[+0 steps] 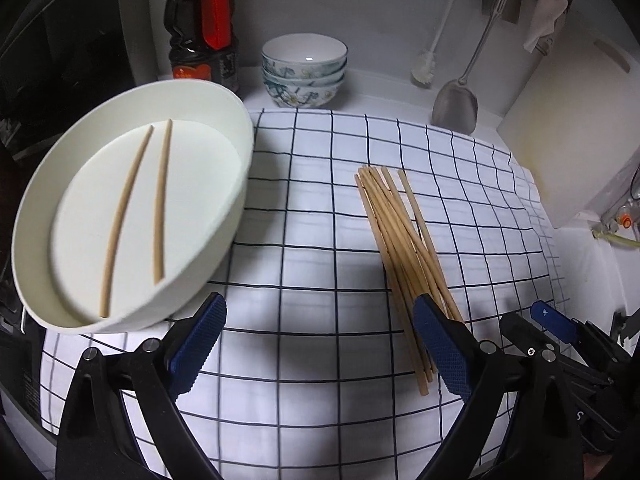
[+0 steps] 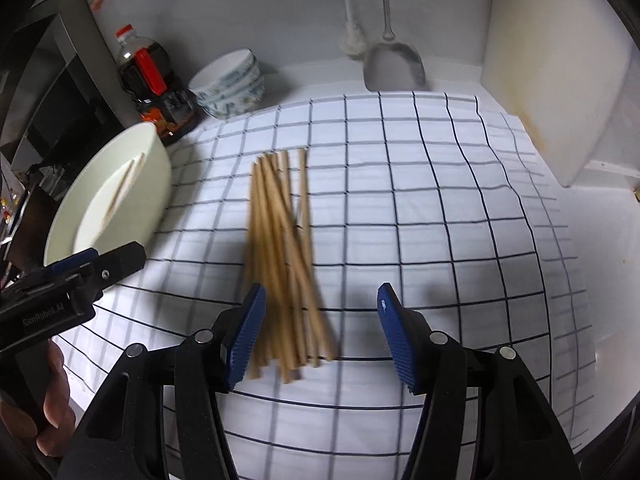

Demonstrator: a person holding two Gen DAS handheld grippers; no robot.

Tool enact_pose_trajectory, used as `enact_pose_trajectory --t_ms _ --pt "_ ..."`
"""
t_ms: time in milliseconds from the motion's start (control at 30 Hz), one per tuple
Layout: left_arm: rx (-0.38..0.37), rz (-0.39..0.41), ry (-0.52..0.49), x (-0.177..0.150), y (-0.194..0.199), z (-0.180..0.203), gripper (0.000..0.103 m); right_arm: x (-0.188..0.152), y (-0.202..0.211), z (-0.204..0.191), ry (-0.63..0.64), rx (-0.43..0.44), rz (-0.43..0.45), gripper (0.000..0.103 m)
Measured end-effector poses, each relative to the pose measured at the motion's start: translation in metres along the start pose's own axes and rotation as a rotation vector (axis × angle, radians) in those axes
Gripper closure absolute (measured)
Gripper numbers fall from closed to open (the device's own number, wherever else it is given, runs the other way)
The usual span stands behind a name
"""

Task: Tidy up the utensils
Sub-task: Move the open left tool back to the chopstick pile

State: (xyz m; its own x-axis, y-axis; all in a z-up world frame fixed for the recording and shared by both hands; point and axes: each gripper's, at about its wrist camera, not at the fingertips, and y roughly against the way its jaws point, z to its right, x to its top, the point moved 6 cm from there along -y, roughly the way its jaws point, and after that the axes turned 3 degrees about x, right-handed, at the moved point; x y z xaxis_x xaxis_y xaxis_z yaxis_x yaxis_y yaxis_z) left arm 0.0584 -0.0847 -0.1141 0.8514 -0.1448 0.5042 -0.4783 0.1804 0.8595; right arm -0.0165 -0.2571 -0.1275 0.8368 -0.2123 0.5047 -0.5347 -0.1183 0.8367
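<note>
A home kitchen counter here. Stacked bowls [image 1: 304, 70] and a sauce bottle [image 1: 202, 24] far left, spatula [image 1: 456, 104] and cutting board [image 1: 568, 120] far right.

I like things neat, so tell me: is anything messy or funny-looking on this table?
Yes. The chopstick pile lies loose on the checked cloth, its sticks crossing and fanning apart at the near end. Two chopsticks lie apart in the white basin, not quite parallel. Nothing looks spilled or broken.

near ends of the chopstick pile [image 1: 404, 256] tucked behind the left gripper's [image 1: 320, 348] blue pad, motion-blurred in the right wrist view
</note>
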Motion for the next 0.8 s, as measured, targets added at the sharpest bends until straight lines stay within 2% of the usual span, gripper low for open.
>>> enact_pose_trajectory --t_ms 400,800 --pt "0.039 -0.011 -0.002 -0.013 -0.047 0.016 0.01 0.006 -0.049 0.029 0.013 0.019 -0.003 0.047" --pt "0.061 -0.009 0.011 -0.015 -0.058 0.014 0.01 0.009 -0.067 0.024 0.057 0.057 -0.006 0.047"
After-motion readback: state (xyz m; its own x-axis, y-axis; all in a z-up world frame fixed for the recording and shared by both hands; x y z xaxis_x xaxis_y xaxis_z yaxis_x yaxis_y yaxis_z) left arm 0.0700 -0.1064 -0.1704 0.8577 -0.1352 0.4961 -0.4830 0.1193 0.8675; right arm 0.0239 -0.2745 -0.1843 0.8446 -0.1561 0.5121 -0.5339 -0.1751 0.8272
